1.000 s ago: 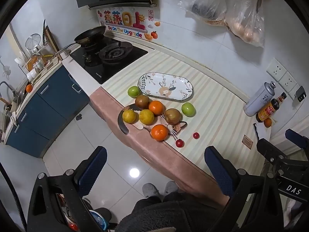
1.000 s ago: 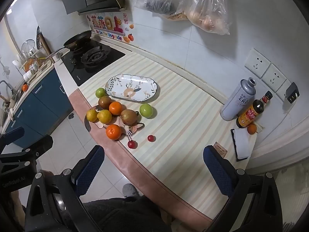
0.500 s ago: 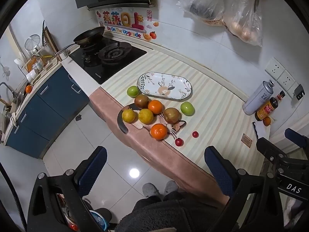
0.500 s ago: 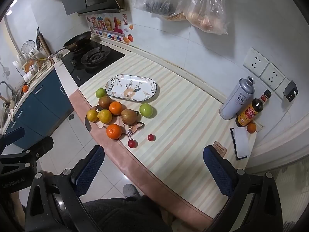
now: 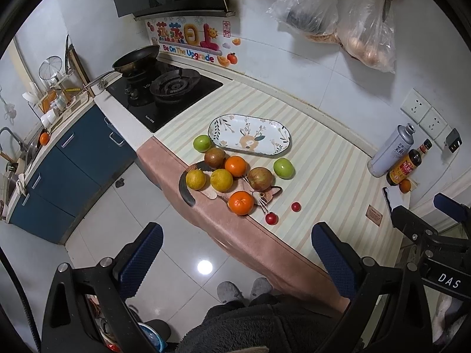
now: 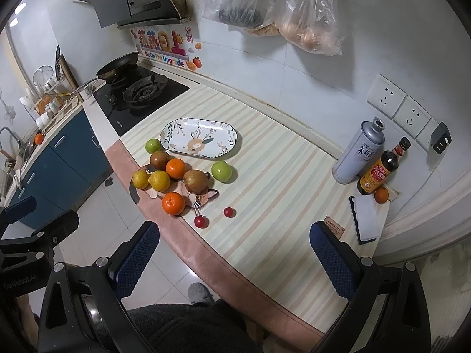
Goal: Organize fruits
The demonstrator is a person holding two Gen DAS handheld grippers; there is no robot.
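Note:
An empty oval floral plate (image 5: pixel 249 135) (image 6: pixel 200 137) lies on the striped counter. In front of it sit several fruits: two green apples (image 5: pixel 202 143) (image 5: pixel 283 168), two oranges (image 5: pixel 235 166) (image 5: pixel 241 203), two yellow citrus (image 5: pixel 221 180), two reddish apples (image 5: pixel 260 179) and two small red tomatoes (image 5: pixel 271 218) (image 6: pixel 228 212). Some rest on a cat-shaped mat (image 5: pixel 266 195). My left gripper (image 5: pixel 235 260) is open and empty, high above the floor before the counter edge. My right gripper (image 6: pixel 235 257) is open and empty, above the counter's front edge.
A gas stove (image 5: pixel 164 94) with a pan (image 5: pixel 135 60) stands left of the plate. A spray can (image 6: pixel 357 153), a sauce bottle (image 6: pixel 379 170) and a small orange (image 6: pixel 381 195) stand at the right wall. Bags (image 6: pixel 306 14) hang above. The right gripper shows in the left wrist view (image 5: pixel 426 229).
Both views have shifted very slightly; the fruits and plate have not moved. Both grippers remain open and empty.

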